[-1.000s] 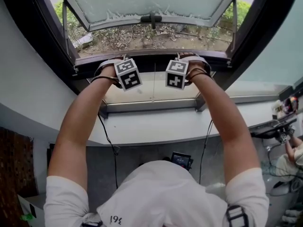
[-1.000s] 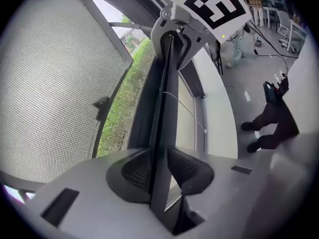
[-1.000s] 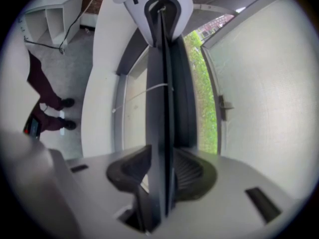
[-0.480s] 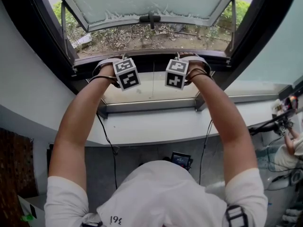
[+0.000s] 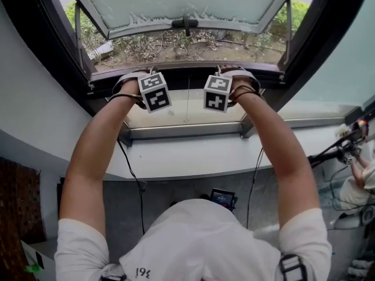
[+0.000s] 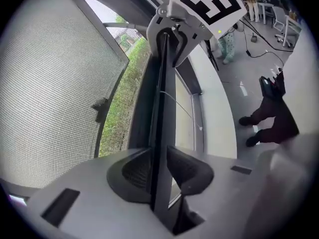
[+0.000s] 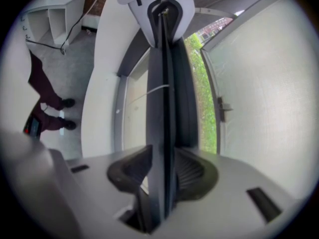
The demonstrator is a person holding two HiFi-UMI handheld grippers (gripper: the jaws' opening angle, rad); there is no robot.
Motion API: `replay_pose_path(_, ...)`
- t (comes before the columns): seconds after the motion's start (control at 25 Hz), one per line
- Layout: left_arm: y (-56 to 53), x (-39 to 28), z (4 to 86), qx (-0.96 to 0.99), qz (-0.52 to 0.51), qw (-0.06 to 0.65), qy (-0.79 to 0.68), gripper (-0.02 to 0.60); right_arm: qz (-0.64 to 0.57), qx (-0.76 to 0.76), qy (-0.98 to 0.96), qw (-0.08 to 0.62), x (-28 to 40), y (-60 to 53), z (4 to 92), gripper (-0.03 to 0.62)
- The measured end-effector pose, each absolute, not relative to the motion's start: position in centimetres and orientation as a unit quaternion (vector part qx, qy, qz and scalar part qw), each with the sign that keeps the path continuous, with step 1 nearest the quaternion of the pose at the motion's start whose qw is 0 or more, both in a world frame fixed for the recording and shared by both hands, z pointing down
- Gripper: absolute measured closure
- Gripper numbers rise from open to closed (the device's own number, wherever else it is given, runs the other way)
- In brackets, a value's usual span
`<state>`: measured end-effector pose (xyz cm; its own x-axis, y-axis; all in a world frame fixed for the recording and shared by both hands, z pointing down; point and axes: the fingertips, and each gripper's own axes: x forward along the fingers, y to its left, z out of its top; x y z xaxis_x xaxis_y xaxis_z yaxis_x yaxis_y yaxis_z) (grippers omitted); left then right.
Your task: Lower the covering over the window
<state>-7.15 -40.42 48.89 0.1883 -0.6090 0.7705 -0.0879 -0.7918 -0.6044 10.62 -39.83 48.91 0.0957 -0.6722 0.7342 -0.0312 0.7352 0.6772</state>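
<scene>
A long dark bar (image 5: pixel 187 70), the covering's bottom rail, runs across the window opening between my two hands. My left gripper (image 5: pixel 136 78) is shut on its left part; in the left gripper view the bar (image 6: pixel 160 108) stands pinched between the ribbed pads (image 6: pixel 188 166). My right gripper (image 5: pixel 235 74) holds the right part; its jaws have just been closing, and the bar (image 7: pixel 163 83) sits clamped between its pads (image 7: pixel 130 169). Each gripper view shows the other gripper at the bar's far end: the right one (image 6: pixel 172 21) and the left one (image 7: pixel 162 6). A thin cord (image 5: pixel 188 101) hangs from the bar.
Beyond the bar the window sash (image 5: pixel 187 2) with a frosted pane is swung outward, its handle (image 5: pixel 186 23) at the lower edge; greenery lies below. A white sill (image 5: pixel 193 154) runs under the fixed lower pane. A person (image 5: pixel 363 180) sits at the right edge.
Both hands keep their place on the bar. Only a dark stand near the person at the right edge has shifted.
</scene>
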Motion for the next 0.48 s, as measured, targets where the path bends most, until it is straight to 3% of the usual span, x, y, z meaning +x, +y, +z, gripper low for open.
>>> replay_pose_path(0.48,-40.13,-7.18,48.71,-0.747,-0.571,0.232,0.247,0.472,-0.241,0.277,-0.636,0.679,10.61,-39.3,49.06,0.441)
